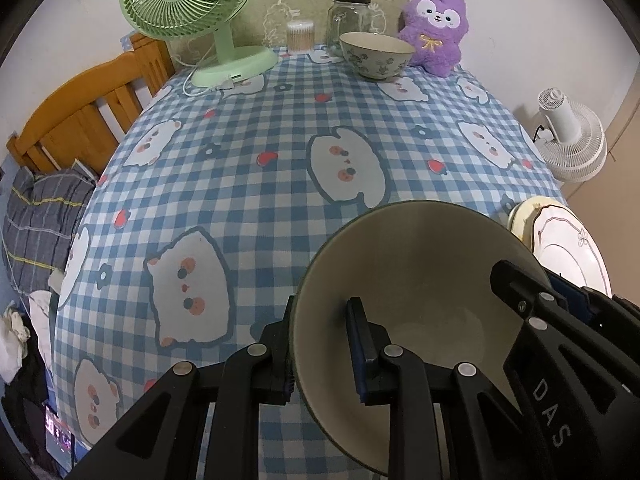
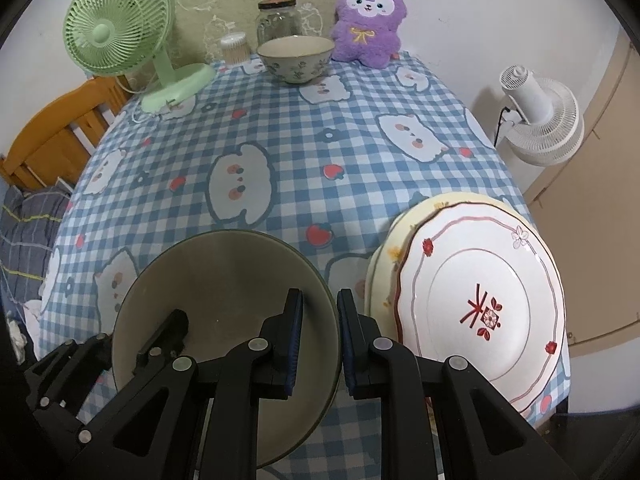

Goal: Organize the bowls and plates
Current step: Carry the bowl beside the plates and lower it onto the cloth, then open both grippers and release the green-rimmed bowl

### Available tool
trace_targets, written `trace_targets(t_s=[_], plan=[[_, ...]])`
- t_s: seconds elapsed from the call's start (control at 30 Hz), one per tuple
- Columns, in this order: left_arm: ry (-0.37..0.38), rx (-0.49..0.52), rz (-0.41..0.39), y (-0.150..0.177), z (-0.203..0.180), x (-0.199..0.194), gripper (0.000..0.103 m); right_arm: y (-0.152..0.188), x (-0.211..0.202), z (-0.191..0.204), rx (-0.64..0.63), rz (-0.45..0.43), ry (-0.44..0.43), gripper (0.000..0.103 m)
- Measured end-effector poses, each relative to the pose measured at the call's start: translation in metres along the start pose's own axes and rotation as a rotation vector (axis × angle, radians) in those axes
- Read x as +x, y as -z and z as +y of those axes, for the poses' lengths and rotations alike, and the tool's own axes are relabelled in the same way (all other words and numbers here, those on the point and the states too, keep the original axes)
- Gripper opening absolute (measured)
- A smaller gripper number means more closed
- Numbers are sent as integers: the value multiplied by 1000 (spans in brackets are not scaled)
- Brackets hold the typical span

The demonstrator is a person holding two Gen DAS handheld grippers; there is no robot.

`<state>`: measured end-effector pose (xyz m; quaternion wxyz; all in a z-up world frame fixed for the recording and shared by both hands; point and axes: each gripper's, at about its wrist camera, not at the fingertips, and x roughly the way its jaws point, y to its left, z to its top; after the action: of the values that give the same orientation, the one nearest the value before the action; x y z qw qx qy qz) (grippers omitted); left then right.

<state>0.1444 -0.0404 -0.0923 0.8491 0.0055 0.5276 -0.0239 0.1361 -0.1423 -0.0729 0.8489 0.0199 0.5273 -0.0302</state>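
Two grippers clamp opposite walls of one olive-green ceramic bowl point(image 2: 224, 320) near the checked tablecloth's point(image 1: 280, 120) front edge: left gripper point(image 1: 320, 344) on its left rim, right gripper point(image 2: 318, 340) on its right rim. Beside it lie stacked white floral plates point(image 2: 480, 300).

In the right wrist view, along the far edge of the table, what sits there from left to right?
Green fan → cotton swab container → glass jar → floral bowl → purple plush toy.
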Motion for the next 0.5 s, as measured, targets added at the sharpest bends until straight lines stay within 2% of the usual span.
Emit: trace_targets(t_s=[0.27,0.37,0.4,0.47,0.5], plan=[[22,2,-10,1,2,1,22,4,1,-2,10,-2,15,22],[35,15,-6,1,2,1,31,3,3,-3,25,20,-11,33],[39,22,-8,1,2,0,34,3,3,-3,36,30,-27,43],[46,29,-9,0,2,-2,38,2,1,-3,45,27,-22,52],[49,36,-11,-1,2,-4,41,2,-1,0,41,19,-19,62]])
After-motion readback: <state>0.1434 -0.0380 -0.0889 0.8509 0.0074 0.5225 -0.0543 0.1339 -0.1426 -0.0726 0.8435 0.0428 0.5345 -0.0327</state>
